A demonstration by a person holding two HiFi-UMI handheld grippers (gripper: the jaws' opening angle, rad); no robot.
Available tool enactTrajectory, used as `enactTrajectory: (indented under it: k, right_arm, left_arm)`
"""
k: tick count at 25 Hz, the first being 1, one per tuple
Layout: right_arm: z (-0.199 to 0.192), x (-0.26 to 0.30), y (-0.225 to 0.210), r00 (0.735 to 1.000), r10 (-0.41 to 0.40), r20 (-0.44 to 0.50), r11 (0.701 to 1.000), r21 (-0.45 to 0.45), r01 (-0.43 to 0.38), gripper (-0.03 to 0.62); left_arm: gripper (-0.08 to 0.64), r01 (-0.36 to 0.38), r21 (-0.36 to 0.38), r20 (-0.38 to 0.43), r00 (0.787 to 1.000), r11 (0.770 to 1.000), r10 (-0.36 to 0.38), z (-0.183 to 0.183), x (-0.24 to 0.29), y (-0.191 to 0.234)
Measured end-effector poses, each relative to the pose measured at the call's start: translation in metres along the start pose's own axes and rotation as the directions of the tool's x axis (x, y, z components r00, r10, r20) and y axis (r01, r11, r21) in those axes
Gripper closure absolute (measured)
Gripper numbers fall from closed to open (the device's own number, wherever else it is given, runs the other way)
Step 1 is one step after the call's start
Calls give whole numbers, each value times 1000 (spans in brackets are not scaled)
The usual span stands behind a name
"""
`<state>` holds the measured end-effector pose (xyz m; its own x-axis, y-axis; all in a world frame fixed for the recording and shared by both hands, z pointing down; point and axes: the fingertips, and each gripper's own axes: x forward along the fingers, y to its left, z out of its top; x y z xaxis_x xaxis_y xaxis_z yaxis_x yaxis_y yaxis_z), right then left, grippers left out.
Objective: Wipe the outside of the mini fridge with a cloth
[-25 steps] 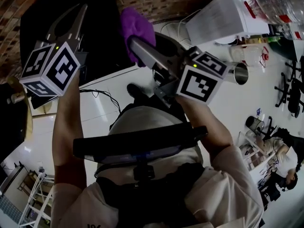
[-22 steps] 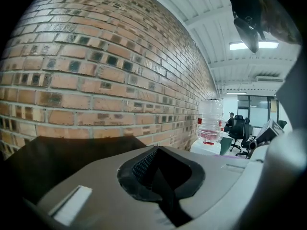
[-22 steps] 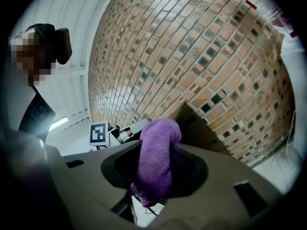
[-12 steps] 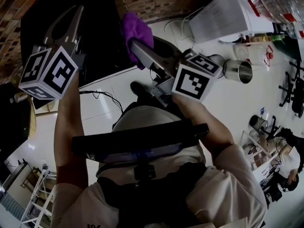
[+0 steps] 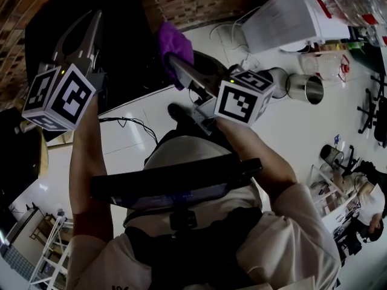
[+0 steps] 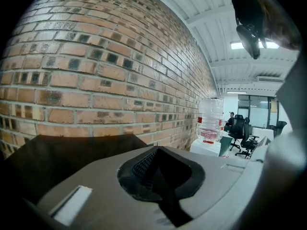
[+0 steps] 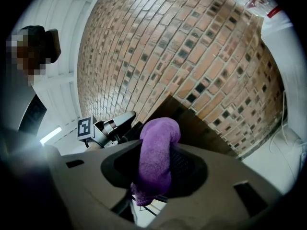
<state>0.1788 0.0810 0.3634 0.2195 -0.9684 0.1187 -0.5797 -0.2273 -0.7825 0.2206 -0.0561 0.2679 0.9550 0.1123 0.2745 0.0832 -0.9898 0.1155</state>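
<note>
fig. right gripper point(image 5: 176, 64), jaws part-closed, pinches a bunched purple cloth point(image 5: 171, 41) near the black mini fridge point(image 5: 124, 53). left gripper point(image 5: 92, 23) is closed and empty. risk: drag against the panel may tug the cloth loose.

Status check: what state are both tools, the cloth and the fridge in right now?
Left tool, shut, nothing in it.
Right tool, shut on the purple cloth.
Purple cloth, bunched, one end sticking out past the tool's tips.
Mini fridge, against the brick wall, cloth at its side; contact unclear.
</note>
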Motion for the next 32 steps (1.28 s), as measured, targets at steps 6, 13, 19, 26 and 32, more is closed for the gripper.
enactTrajectory:
  k: [6,13,19,26,32]
  right_arm:
    - [-10,2,-12,1000,-4,-15,1000,22,5,446]
    - [-27,4,-30,999,-31,-39,999,34,33,448]
    - [-38,6,-43,997,-51,-55,997,49,54,448]
    - [-58,7,-64,994,-81,-77,991,98,88,448]
    - [-74,7,-82,990,-101,-99,984,136,114,448]
  left_arm:
    - [551,7,-9,2,1000,1000,-7,0,0,-2]
    - [551,12,-13,5,1000,1000,-12,0,1,-2]
    - [551,12,-17,4,1000,1000,-12,0,1,-2]
    - [551,6,-15,8,1000,1000,-6,1,0,-1]
    - [551,6,-17,8,1000,1000,-6,0,0,-1]
